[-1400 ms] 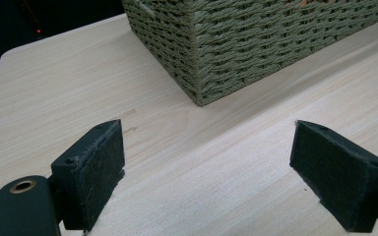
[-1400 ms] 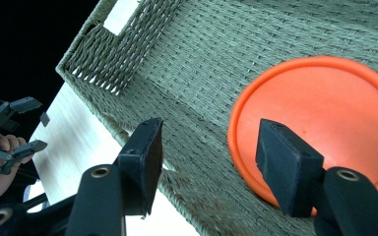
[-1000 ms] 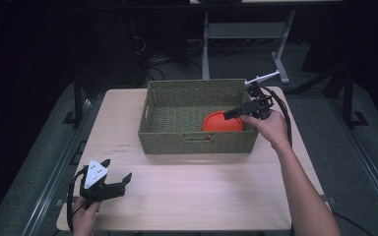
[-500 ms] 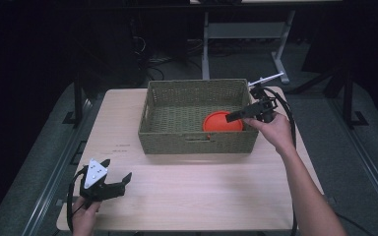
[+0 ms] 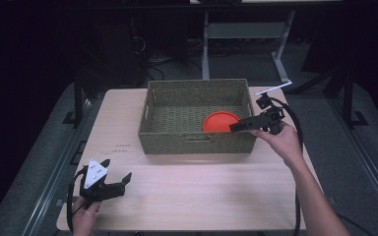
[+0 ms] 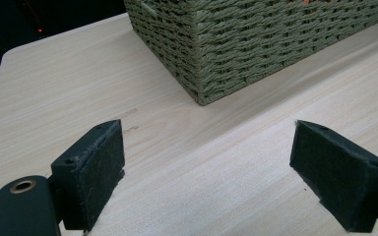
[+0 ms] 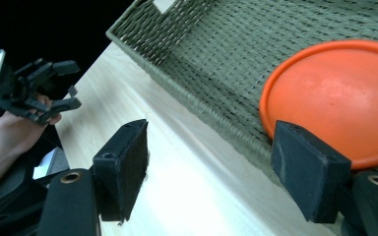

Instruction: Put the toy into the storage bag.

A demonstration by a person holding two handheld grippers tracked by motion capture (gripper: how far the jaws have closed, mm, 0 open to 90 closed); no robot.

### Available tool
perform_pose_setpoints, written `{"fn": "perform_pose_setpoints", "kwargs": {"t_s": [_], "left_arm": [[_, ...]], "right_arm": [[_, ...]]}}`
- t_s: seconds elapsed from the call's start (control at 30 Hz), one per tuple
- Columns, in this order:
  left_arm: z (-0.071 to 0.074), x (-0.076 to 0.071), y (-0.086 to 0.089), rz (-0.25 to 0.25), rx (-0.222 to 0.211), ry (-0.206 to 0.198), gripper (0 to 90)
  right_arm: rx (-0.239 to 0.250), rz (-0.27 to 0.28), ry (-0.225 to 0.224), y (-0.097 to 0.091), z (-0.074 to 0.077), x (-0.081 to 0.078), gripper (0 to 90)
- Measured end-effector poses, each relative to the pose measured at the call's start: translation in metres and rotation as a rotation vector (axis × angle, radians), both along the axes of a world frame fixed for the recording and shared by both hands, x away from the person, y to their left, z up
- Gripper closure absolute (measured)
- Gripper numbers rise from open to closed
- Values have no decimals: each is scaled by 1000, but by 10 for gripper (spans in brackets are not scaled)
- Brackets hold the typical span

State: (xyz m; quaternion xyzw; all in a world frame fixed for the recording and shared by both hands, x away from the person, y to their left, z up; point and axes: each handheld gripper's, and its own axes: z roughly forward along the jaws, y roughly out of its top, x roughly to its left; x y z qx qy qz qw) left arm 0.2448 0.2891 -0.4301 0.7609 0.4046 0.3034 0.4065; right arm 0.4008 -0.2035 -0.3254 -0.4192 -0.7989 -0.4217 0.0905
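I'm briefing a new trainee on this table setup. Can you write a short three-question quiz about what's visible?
1. True or false: the orange disc lies inside the basket.
2. Which hand-held gripper is nearer the basket: left or right?
3. The jaws of both hand-held grippers stand: A) shut, B) open.

Key: 1 true; 2 right; 3 B.

A basket (image 5: 197, 118) sits at the back middle of the desk (image 5: 192, 191), with a plate (image 5: 220, 121) in its front right corner.
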Motion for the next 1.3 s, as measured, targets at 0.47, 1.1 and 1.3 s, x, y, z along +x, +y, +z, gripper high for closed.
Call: {"fn": "perform_pose_setpoints", "kwargs": {"t_s": [0.47, 1.1, 1.3], "left_arm": [[0, 0, 0, 0, 0, 0, 128], [-2, 2, -1, 3, 6, 9, 128], [-2, 2, -3, -9, 7, 4, 128]], "right_arm": [[23, 6, -35, -17, -5, -29, 275], [48, 10, -22, -47, -54, -73, 267], [63, -15, -25, -62, -73, -90, 259]]}}
